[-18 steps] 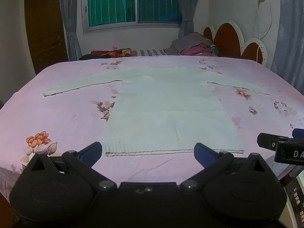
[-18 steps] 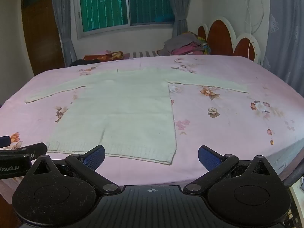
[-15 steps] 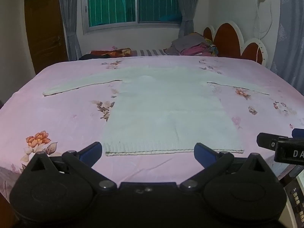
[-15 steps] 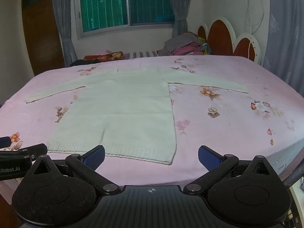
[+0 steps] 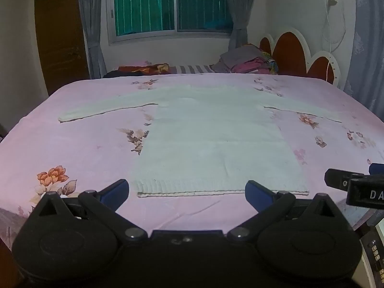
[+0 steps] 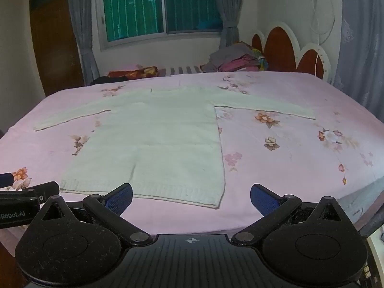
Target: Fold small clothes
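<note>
A white knitted sweater (image 5: pixel 216 144) is lying flat on a bed covered by a pink floral bedsheet (image 5: pixel 72 144), its ribbed hem running along the near edge of the bed and both sleeves stretching out sideways toward the left and right edges. The left claw (image 5: pixel 187 190) is hovering just off the near edge, in front of the hem, with its blue-padded fingers (image 5: pixel 115 190) standing wide apart and nothing between them. The right claw (image 6: pixel 191 195) is hanging beside it, near the sweater's right hem corner, its blue pads (image 6: pixel 264 198) likewise spread fully apart and gripping nothing. Neither claw is touching the sweater. Each camera is catching the black tip of the other claw at the side of its picture. At the far edge of the bed, a pile of folded clothes (image 5: pixel 247 62) is sitting beside the red and white headboard (image 5: pixel 300 57), and a dark patterned bundle (image 5: pixel 141 69) is lying below the window (image 5: pixel 172 4) with its grey curtains.
</note>
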Action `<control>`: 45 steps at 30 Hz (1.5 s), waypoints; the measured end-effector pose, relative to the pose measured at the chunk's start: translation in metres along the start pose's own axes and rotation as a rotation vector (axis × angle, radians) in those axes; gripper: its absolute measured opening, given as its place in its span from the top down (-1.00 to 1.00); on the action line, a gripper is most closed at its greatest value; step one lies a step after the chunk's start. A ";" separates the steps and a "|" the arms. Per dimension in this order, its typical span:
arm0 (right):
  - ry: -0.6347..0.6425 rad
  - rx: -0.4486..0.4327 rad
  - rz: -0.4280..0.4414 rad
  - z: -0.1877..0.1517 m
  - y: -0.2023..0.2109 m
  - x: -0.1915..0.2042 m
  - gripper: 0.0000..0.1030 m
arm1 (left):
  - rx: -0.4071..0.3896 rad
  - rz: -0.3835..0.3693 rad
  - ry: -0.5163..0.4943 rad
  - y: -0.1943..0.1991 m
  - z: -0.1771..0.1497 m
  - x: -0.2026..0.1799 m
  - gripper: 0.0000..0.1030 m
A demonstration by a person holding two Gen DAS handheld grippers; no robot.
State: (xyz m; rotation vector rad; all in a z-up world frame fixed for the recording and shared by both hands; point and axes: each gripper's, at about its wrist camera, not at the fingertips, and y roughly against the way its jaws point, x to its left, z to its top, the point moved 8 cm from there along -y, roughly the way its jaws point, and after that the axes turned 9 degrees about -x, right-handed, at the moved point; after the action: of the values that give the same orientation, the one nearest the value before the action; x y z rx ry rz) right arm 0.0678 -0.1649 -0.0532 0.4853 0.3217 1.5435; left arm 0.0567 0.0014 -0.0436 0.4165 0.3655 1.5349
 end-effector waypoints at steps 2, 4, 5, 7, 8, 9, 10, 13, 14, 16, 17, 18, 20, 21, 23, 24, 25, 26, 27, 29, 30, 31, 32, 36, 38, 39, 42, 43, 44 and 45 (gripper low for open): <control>0.001 0.001 0.002 0.000 0.001 0.000 -1.00 | 0.001 0.001 0.001 -0.001 0.000 0.001 -0.99; 0.002 0.002 0.001 0.001 -0.001 0.000 -1.00 | 0.002 0.001 0.001 -0.002 0.000 0.001 -0.99; 0.001 -0.003 0.007 -0.001 0.001 -0.001 -1.00 | 0.001 0.001 0.001 -0.002 -0.001 0.001 -0.99; 0.001 -0.005 0.006 -0.001 0.001 -0.001 -1.00 | 0.000 -0.001 0.000 -0.002 0.000 0.001 -0.99; 0.001 -0.006 0.005 0.000 0.001 -0.001 -1.00 | 0.000 0.000 -0.001 -0.002 0.000 0.000 -0.99; 0.000 -0.007 0.005 0.000 0.002 -0.002 -1.00 | 0.000 -0.001 -0.003 -0.002 0.000 0.001 -0.99; -0.002 -0.008 0.004 0.000 0.001 -0.003 -1.00 | -0.001 -0.003 -0.005 -0.002 0.000 -0.001 -0.99; -0.002 -0.008 0.004 0.001 0.001 -0.003 -1.00 | 0.000 -0.001 -0.007 -0.002 0.000 -0.001 -0.99; -0.002 -0.008 0.005 0.001 0.002 -0.004 -1.00 | 0.000 -0.002 -0.005 -0.002 0.000 0.000 -0.99; 0.000 -0.007 0.006 0.001 0.003 -0.004 -1.00 | 0.001 -0.001 -0.006 -0.002 -0.001 0.000 -0.99; 0.000 -0.007 0.005 0.001 0.002 -0.004 -1.00 | 0.002 -0.002 -0.007 -0.002 -0.001 0.000 -0.99; 0.000 -0.006 0.005 0.001 0.002 -0.004 -1.00 | 0.001 -0.001 -0.008 -0.002 -0.001 0.000 -0.99; -0.002 -0.004 0.005 0.001 0.001 -0.004 -1.00 | 0.003 -0.002 -0.008 -0.002 -0.001 0.000 -0.99; -0.001 -0.004 0.004 0.000 0.001 -0.005 -1.00 | 0.002 -0.001 -0.008 -0.002 -0.001 -0.001 -0.99; -0.001 -0.003 0.004 0.000 0.001 -0.005 -1.00 | 0.002 -0.001 -0.009 -0.002 -0.001 -0.001 -0.99; -0.001 -0.003 0.003 0.000 0.001 -0.005 -1.00 | 0.003 -0.003 -0.009 -0.002 -0.001 -0.001 -0.99; 0.000 -0.003 0.003 0.000 0.001 -0.005 -1.00 | 0.001 0.000 -0.008 -0.002 -0.001 -0.002 -0.99; 0.001 -0.003 0.004 0.000 0.001 -0.005 -1.00 | 0.001 0.000 -0.008 -0.002 -0.001 -0.002 -0.99; 0.000 -0.002 0.005 0.000 0.000 -0.005 -1.00 | 0.002 -0.001 -0.007 -0.002 -0.001 -0.001 -0.99; 0.002 -0.001 0.005 0.000 -0.001 -0.006 -1.00 | 0.001 0.001 -0.009 -0.002 -0.001 -0.002 -0.99; 0.002 -0.001 0.006 -0.001 -0.001 -0.006 -1.00 | 0.000 0.001 -0.009 -0.002 -0.001 -0.002 -0.99; 0.003 -0.001 0.007 -0.001 -0.001 -0.006 -1.00 | 0.001 0.001 -0.008 -0.002 -0.001 -0.003 -0.99; 0.003 -0.001 0.006 -0.002 -0.001 -0.006 -1.00 | 0.000 0.002 -0.008 -0.002 -0.001 -0.003 -0.99; 0.003 -0.001 0.006 -0.003 -0.001 -0.006 -1.00 | -0.001 0.003 -0.008 -0.002 -0.001 -0.005 -0.99; 0.004 -0.001 0.007 -0.003 -0.001 -0.006 -1.00 | 0.001 0.001 -0.008 -0.002 -0.001 -0.005 -0.99; 0.004 0.000 0.007 -0.003 -0.001 -0.006 -1.00 | 0.001 0.001 -0.009 -0.002 -0.001 -0.005 -0.99; 0.003 0.000 0.007 -0.003 -0.001 -0.006 -1.00 | 0.000 0.002 -0.009 -0.002 -0.001 -0.005 -0.99; 0.003 0.001 0.006 -0.003 -0.001 -0.007 -1.00 | -0.002 0.005 -0.007 -0.001 -0.001 -0.006 -0.99; 0.003 0.000 0.005 -0.003 -0.001 -0.006 -1.00 | -0.004 0.005 -0.005 -0.001 -0.001 -0.005 -0.99; 0.004 -0.001 0.006 -0.003 -0.001 -0.006 -1.00 | -0.004 0.006 -0.003 -0.001 -0.001 -0.005 -0.99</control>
State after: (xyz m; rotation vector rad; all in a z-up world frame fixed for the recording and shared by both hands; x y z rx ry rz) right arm 0.0668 -0.1709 -0.0566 0.4830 0.3227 1.5503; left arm 0.0569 -0.0037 -0.0446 0.4170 0.3586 1.5406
